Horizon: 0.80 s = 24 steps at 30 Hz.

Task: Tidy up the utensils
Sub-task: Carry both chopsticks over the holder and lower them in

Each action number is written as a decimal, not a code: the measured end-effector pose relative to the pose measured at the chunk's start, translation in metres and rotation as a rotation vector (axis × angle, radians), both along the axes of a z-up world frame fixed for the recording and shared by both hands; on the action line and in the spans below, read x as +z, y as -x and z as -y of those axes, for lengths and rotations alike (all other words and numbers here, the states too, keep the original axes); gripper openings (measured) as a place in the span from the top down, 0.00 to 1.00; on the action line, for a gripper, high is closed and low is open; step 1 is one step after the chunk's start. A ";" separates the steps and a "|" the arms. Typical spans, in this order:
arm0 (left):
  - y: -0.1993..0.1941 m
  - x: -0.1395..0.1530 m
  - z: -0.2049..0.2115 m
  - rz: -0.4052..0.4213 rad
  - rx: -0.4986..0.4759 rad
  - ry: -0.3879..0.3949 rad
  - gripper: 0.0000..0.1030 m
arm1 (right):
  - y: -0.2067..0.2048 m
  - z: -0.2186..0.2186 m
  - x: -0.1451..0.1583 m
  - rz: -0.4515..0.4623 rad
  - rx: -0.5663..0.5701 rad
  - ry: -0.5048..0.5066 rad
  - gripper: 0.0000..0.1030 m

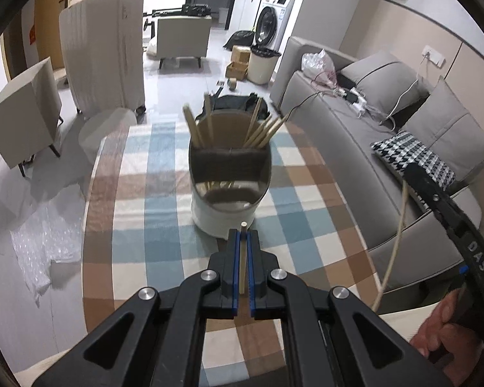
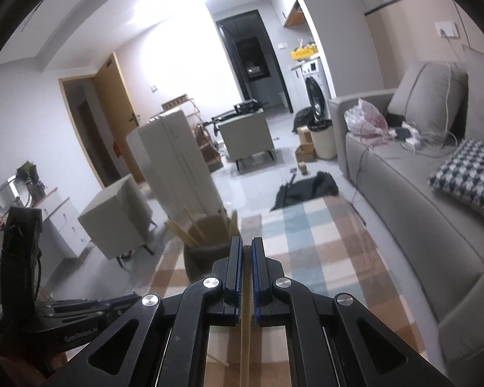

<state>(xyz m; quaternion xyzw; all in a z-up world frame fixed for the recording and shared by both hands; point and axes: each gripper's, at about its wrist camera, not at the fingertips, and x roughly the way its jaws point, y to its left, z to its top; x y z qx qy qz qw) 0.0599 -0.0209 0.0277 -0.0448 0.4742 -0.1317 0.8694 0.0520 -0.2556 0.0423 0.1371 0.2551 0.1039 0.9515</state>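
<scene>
A white utensil holder (image 1: 224, 216) with a brown inside stands on the checked tablecloth (image 1: 306, 174) and holds several wooden chopsticks (image 1: 261, 130). My left gripper (image 1: 243, 235) is shut on one chopstick (image 1: 242, 258), just in front of the holder. My right gripper (image 2: 247, 245) is shut on another chopstick (image 2: 245, 338), which hangs down below the jaws. The holder also shows in the right wrist view (image 2: 206, 242), ahead and to the left. The right gripper appears at the right edge of the left wrist view (image 1: 442, 200) with its chopstick (image 1: 393, 251) hanging down.
A grey sofa (image 1: 355, 135) with cushions and cables runs along the right of the table. A white suitcase (image 1: 103, 61), a stool (image 1: 106, 132) and a cabinet (image 1: 22, 113) stand on the floor to the left. A black bag (image 2: 306, 190) lies beyond the table's far edge.
</scene>
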 end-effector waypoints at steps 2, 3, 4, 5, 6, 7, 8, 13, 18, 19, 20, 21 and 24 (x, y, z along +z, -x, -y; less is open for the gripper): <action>-0.002 0.010 -0.001 0.012 -0.001 0.012 1.00 | -0.004 0.000 0.008 0.018 0.003 0.003 0.95; -0.003 0.014 -0.001 0.018 -0.001 0.016 1.00 | -0.007 0.000 0.013 0.028 0.001 0.004 0.95; -0.005 0.019 -0.002 0.024 -0.001 0.021 1.00 | -0.012 0.001 0.017 0.038 0.001 -0.001 0.96; -0.008 0.027 -0.002 0.033 0.000 0.028 1.00 | -0.016 0.002 0.021 0.046 0.001 -0.007 0.96; -0.010 0.034 -0.003 0.042 0.001 0.033 1.00 | -0.021 0.002 0.026 0.055 0.001 -0.012 0.96; -0.013 0.041 -0.004 0.050 0.001 0.036 1.00 | -0.027 0.002 0.033 0.069 0.002 -0.014 0.96; -0.014 0.045 -0.005 0.054 0.001 0.036 1.00 | -0.032 0.001 0.038 0.081 0.005 -0.016 0.96; -0.035 0.085 -0.012 0.097 0.006 0.078 1.00 | -0.068 -0.010 0.072 0.159 0.036 -0.032 0.96; -0.065 0.111 -0.020 0.130 0.018 0.083 1.00 | -0.110 -0.027 0.098 0.230 0.052 -0.038 0.96; -0.069 0.112 -0.021 0.132 0.021 0.081 1.00 | -0.119 -0.032 0.099 0.238 0.056 -0.037 0.96; -0.076 0.113 -0.022 0.134 0.023 0.081 1.00 | -0.130 -0.037 0.099 0.242 0.059 -0.038 0.96; -0.086 0.114 -0.023 0.136 0.023 0.074 1.00 | -0.136 -0.039 0.098 0.244 0.054 -0.037 0.96; -0.105 0.110 -0.027 0.142 0.023 0.062 1.00 | -0.162 -0.051 0.084 0.236 0.035 -0.031 0.96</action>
